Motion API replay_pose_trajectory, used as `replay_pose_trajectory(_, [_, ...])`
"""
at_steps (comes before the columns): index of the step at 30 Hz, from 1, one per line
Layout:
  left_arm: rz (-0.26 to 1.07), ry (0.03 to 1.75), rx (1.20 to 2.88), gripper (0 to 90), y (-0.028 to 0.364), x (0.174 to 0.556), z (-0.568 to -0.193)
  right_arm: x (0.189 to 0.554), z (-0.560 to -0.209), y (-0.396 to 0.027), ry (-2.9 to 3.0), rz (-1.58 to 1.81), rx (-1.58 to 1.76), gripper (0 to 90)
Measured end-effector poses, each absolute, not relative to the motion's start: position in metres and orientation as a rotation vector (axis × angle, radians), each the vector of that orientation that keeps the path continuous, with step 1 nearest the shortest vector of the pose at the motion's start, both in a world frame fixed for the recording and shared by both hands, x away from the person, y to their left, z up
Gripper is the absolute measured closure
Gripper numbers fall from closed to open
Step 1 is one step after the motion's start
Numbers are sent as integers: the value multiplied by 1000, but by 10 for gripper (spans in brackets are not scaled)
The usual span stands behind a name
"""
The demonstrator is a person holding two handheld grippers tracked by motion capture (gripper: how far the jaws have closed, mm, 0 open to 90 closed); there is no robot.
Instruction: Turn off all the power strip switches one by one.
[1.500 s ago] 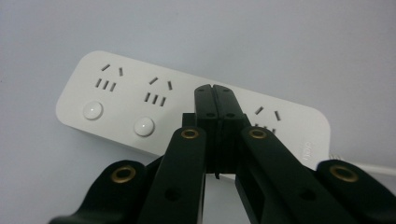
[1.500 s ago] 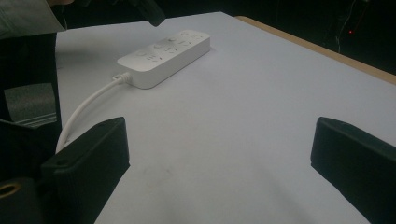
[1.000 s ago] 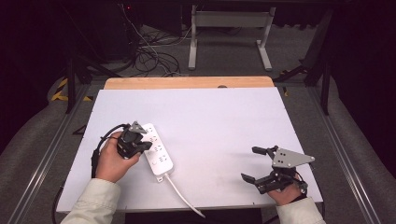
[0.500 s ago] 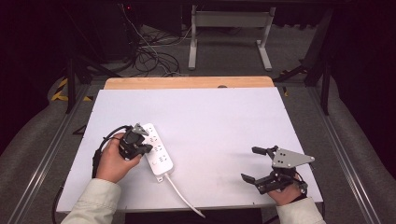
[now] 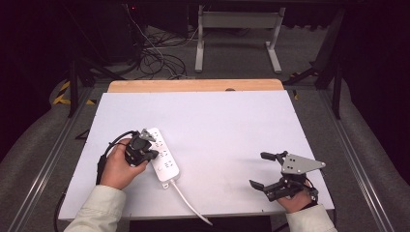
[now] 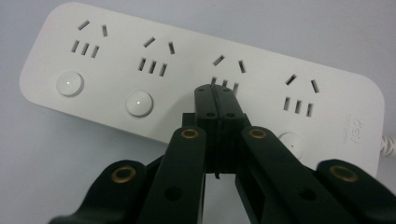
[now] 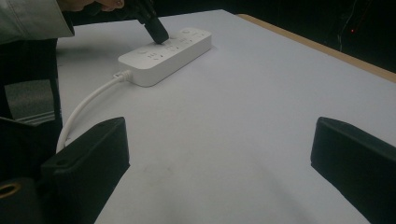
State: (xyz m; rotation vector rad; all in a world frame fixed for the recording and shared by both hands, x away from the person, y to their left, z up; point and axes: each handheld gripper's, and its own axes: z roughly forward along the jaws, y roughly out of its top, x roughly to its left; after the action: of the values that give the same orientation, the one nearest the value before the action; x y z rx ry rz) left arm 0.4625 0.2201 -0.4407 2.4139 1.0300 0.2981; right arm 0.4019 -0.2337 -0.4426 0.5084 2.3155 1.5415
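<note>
Right now the white power strip [image 5: 162, 157] lies flat on the left part of the white table [image 5: 232, 130], its cord [image 5: 189, 203] trailing toward your edge. Your left gripper [image 6: 215, 93] has its jaws pressed together, empty, tips over the strip's third socket group. Your right gripper [image 5: 267, 170] hovers well apart at the right, jaws spread wide, holding nothing.

— Near the bottom? Two black jaws set wide apart, right gripper [image 7: 219, 158] over bare white table [image 7: 261, 107].

— Farther off? White power strip [image 7: 166, 49], cord [image 7: 86, 109] trailing off it; left gripper [image 7: 156, 30] tip down on its top, sleeve [image 7: 32, 18] above.
</note>
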Motion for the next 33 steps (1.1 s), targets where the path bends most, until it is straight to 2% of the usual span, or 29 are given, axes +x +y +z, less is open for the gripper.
replay_pose_trajectory(23, [319, 1060, 2383, 900, 222, 461, -443, 402, -443, -233, 2318, 1540, 510, 47])
replay_pose_trajectory(27, [312, 1064, 2374, 900, 224, 462, -444, 402, -443, -233, 2320, 1542, 513, 47])
replay_pose_trajectory(30, [256, 1035, 2366, 900, 222, 461, -445, 402, -443, -233, 2321, 1542, 515, 47])
replay_pose_trajectory(33, [283, 1041, 2366, 900, 220, 459, -445, 402, -443, -233, 2321, 1543, 515, 47])
